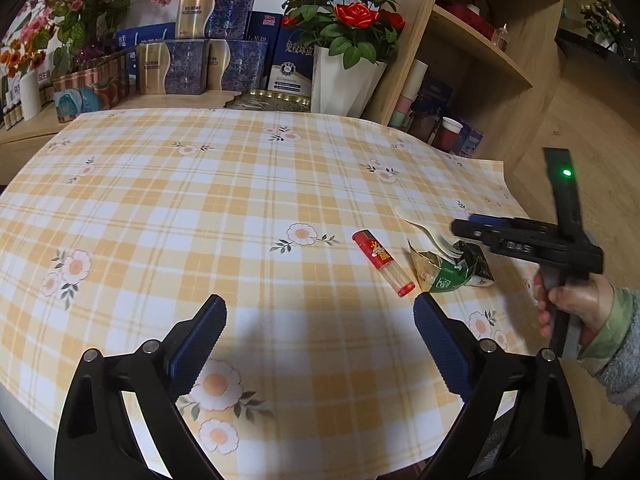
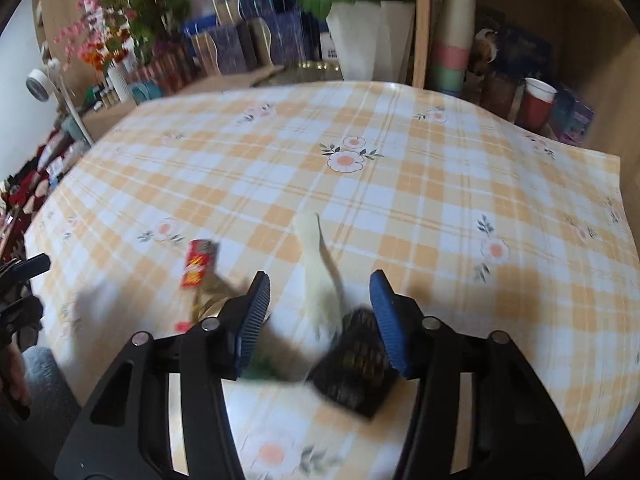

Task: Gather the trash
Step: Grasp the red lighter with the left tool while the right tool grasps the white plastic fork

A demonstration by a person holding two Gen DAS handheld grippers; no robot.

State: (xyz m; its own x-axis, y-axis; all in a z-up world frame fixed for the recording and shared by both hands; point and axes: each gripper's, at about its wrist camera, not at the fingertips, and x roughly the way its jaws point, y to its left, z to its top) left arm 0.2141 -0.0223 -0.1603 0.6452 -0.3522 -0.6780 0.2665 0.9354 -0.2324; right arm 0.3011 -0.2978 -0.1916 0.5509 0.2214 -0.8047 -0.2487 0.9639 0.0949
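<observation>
A red tube with a clear end [image 1: 382,262] lies on the checked tablecloth [image 1: 240,200]. Beside it is a crumpled green and dark wrapper [image 1: 452,268] with a pale plastic fork [image 1: 428,232] on it. My left gripper [image 1: 320,320] is open and empty, above the cloth to the left of the tube. My right gripper [image 2: 320,292] is open, low over the fork [image 2: 320,272] and the dark wrapper [image 2: 356,364], with both between its fingers. The tube [image 2: 198,264] is to its left. The right wrist view is blurred.
Gift boxes [image 1: 208,64], a white pot of red roses [image 1: 344,80] and pink flowers [image 1: 76,8] stand behind the table. A wooden shelf [image 1: 472,60] with cups [image 1: 450,132] is at the back right. The table edge is close to the right of the trash.
</observation>
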